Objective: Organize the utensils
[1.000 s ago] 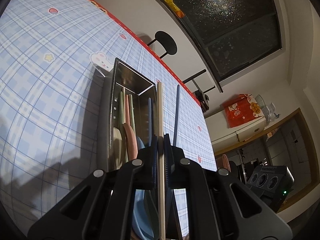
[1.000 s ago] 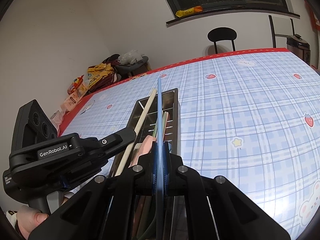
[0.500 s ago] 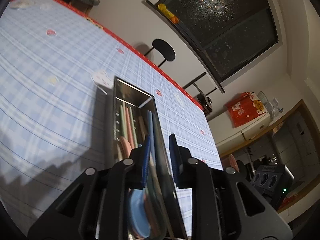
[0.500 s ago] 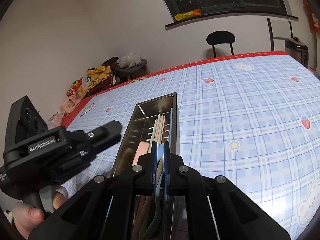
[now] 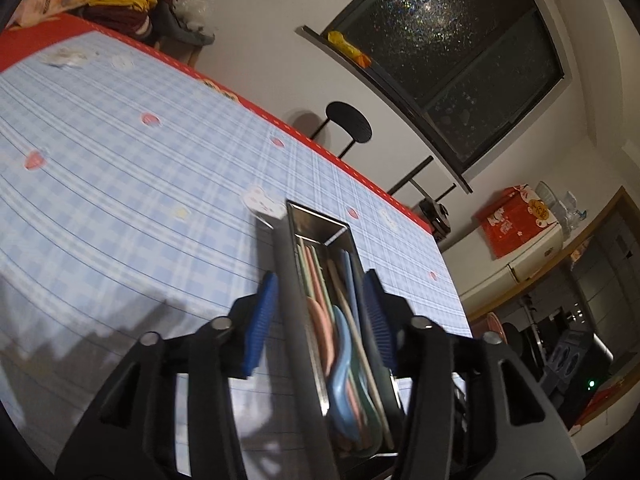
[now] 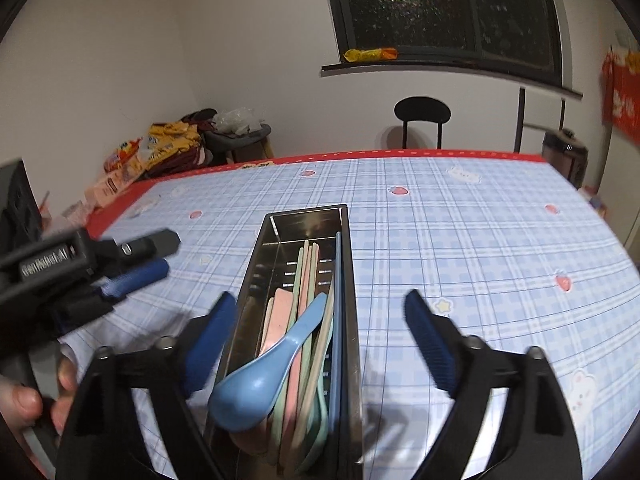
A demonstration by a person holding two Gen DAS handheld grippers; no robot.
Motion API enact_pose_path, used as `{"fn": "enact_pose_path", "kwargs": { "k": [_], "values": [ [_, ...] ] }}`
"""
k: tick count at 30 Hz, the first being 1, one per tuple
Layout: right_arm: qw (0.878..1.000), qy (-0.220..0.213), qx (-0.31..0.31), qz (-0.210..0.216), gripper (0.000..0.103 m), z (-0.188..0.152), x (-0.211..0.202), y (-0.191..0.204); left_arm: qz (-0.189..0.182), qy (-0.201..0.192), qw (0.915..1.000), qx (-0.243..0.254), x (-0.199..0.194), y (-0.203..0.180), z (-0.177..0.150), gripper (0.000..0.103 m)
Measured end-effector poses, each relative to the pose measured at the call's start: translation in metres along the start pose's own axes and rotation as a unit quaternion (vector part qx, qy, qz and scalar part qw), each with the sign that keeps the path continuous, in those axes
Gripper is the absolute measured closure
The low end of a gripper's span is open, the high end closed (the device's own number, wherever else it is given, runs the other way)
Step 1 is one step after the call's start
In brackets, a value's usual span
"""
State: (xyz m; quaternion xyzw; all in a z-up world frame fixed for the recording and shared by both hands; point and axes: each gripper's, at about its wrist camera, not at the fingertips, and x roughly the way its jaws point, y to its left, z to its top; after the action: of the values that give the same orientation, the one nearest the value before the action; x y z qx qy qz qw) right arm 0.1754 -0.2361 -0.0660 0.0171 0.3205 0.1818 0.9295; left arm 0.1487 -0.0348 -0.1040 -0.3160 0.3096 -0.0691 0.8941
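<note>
1. Two tools hung over one long steel tray (image 6: 256,264) on the checked bench (image 6: 460,240); the tray's long axis ran away from both cameras toward the far red edge of the bench.
2. Inside the tray the utensils (image 6: 308,280) lay lengthwise, parallel to its walls: a pink spatula-like piece (image 6: 276,320), pale green and beige sticks, and a thin blue stick (image 6: 338,320) along the right wall.
3. One blue spoon (image 6: 264,376) lay on top, its bowl toward the right camera and its handle slanting up and to the right.
4. The left tool (image 5: 320,316) had just been opening; its blue pads stood apart on either side of the tray with nothing pinched.
5. The right tool (image 6: 320,344) had also just been opening; its pads were spread wide, clear of the tray.
6. The near end of the tray was cut off by the tool bodies in both views.
7. Motion blur smeared the left view, so single sticks there were hard to separate.
8. A person's hand (image 6: 28,396) showed only partly at the lower left, gripping the left tool's handle.
</note>
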Motion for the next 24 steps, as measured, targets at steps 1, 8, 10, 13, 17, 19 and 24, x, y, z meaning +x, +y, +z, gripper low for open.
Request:
{"fn": "enact_pose_path", "kwargs": {
  "k": [1,8,10,13,17,19,24],
  "values": [
    [1.0,-0.001,-0.006,-0.007,0.006,0.0,-0.003,0.004,0.003,-0.003,1.0,0.003,-0.004,0.001,0.001,0.04],
    [0.998,-0.027,-0.031,-0.057,0.006,0.004,-0.034,0.03,0.053,-0.049,0.9954,0.064,-0.046,0.0,0.015,0.007],
    [0.996,-0.039,-0.03,-0.068,0.006,0.006,-0.045,0.035,0.063,-0.061,0.9925,0.085,-0.056,-0.002,0.018,0.006],
    [0.995,-0.06,-0.026,-0.075,0.006,0.008,-0.064,0.042,0.08,-0.079,0.9851,0.13,-0.076,-0.006,0.022,0.006],
    [0.992,-0.085,-0.019,-0.092,0.006,0.01,-0.09,0.051,0.115,-0.113,0.9618,0.221,-0.107,-0.019,0.022,0.006],
    [0.99,-0.095,-0.015,-0.101,0.006,0.011,-0.101,0.055,0.127,-0.13,0.9517,0.247,-0.122,-0.024,0.021,0.006],
    [0.986,-0.118,-0.006,-0.116,0.006,0.01,-0.128,0.064,0.112,-0.162,0.9385,0.284,-0.161,-0.033,0.022,0.006]
  ]
}}
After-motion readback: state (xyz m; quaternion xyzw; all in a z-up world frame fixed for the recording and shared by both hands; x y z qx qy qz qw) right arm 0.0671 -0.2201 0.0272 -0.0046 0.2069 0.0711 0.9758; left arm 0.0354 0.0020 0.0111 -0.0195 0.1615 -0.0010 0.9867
